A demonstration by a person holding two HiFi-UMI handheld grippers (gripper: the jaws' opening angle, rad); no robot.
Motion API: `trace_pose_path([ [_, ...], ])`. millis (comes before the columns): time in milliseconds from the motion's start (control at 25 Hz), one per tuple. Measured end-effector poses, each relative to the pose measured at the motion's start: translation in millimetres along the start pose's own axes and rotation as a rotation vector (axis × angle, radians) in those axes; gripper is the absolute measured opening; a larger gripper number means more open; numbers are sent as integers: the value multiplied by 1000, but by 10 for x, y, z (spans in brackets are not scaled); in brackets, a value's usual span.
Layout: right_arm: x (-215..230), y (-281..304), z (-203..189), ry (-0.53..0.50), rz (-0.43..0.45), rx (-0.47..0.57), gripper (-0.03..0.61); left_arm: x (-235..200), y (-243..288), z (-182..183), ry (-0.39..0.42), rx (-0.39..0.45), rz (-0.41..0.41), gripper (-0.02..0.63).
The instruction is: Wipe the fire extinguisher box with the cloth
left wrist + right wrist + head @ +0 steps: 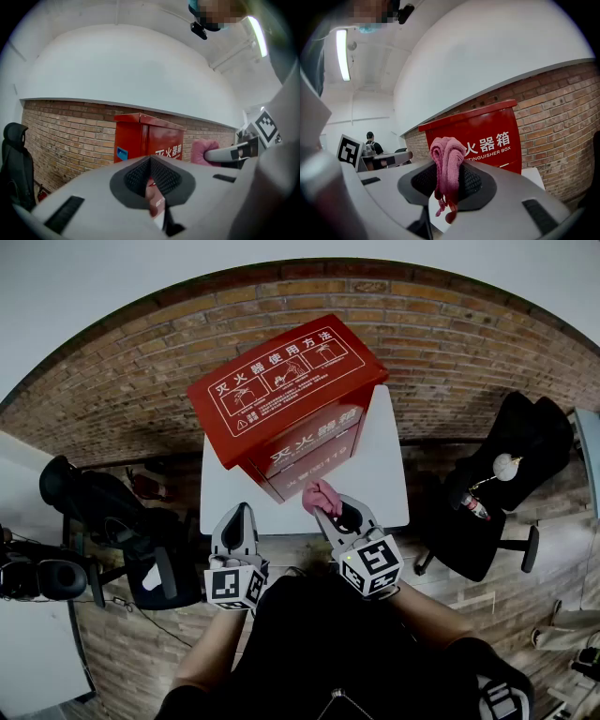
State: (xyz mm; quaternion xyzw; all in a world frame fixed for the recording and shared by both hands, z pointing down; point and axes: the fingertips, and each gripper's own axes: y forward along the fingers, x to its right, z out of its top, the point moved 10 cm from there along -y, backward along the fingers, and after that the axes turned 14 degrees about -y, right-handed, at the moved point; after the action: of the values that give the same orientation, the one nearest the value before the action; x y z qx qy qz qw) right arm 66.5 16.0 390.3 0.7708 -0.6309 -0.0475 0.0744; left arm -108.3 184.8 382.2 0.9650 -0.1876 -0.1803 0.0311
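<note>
left gripper (242, 512) level at worktop (386, 474) near edge, fingers together, empty | right gripper (328, 508) beside it, facing fire extinguisher box (281, 381), fingers clamped on pink cloth (319, 491)

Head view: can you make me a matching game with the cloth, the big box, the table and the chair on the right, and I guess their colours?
Things:
1. cloth
2. fire extinguisher box
3. table
4. chair on the right

Colours:
A. black
B. pink
C. white
D. red

Right pairs: 1-B, 2-D, 3-C, 4-A.
</note>
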Motion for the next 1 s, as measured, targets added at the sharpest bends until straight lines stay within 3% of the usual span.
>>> trace_pose_path([
  [360,360,-25,-145,71,65,0,103,201,96,-91,13,26,66,28],
  [520,355,-6,-126,75,68,0,103,163,170,-93,24,20,49,28],
  [760,294,88,-176,136,14,13,103,-19,393,-132,83,0,-75,28],
  [1000,-25,367,-204,304,-104,48,103,-530,594,50,74,-64,-248,28],
])
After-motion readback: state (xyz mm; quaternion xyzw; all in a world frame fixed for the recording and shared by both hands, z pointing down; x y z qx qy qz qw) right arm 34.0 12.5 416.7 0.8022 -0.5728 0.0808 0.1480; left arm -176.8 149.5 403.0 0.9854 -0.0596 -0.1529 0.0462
